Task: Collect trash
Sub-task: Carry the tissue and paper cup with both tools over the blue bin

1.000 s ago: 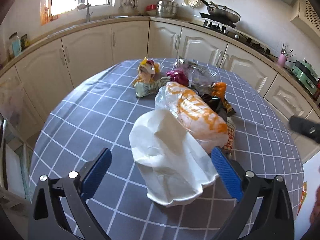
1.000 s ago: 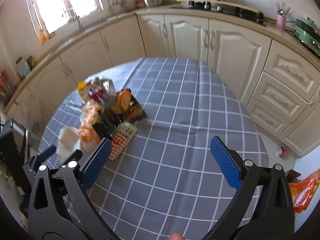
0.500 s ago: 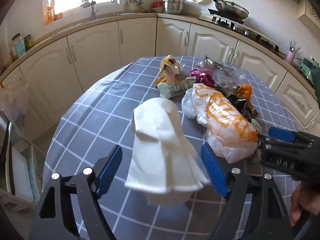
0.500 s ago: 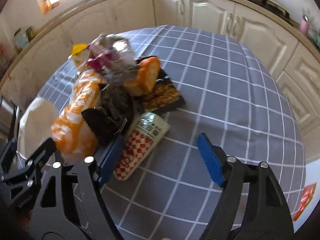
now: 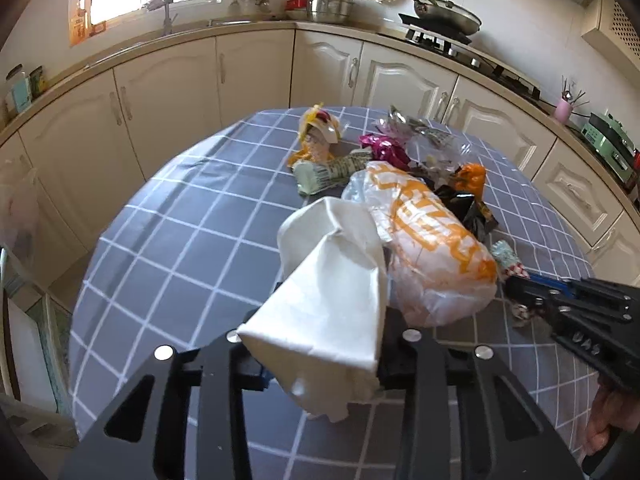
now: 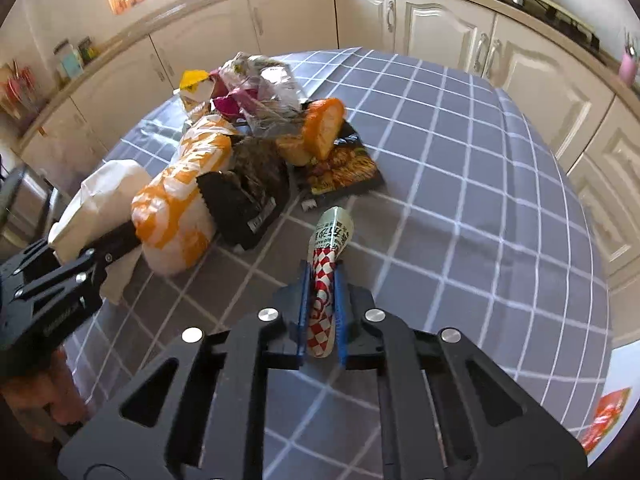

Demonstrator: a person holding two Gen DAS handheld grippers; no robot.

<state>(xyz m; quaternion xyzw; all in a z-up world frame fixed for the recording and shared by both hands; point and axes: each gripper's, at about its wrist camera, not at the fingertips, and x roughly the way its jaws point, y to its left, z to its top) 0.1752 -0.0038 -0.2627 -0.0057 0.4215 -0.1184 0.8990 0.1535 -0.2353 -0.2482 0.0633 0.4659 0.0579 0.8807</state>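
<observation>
Jaws on both grippers are closed down on trash: the left gripper (image 5: 320,344) pinches a white paper bag (image 5: 332,288), and the right gripper (image 6: 322,316) clamps a red-and-white checkered wrapper (image 6: 326,276) between its blue pads.

Largest first, the tabletop (image 6: 460,184) in its grey grid cloth carries the rest of the litter in one heap near its far left side. The white paper bag is the bulkiest held piece; it stands up out of the left jaws, long axis running forward and slightly up, its far end leaning against the orange-and-white plastic bag (image 5: 432,248). That plastic bag lies on the cloth with its length pointing away toward the cabinets. Behind it sit a dark crinkled packet (image 6: 248,192), a flat printed snack pouch (image 6: 340,168) and smaller foil and yellow wrappers.

The checkered wrapper is the smallest grasped item. Its long axis lines up with the fingers, and its pale printed end points forward, just above the cloth.

To lift cleanly, I judge both grippers should rise straight up with a firm squeeze, so the paper bag peels off the plastic one without dragging the heap.
</observation>
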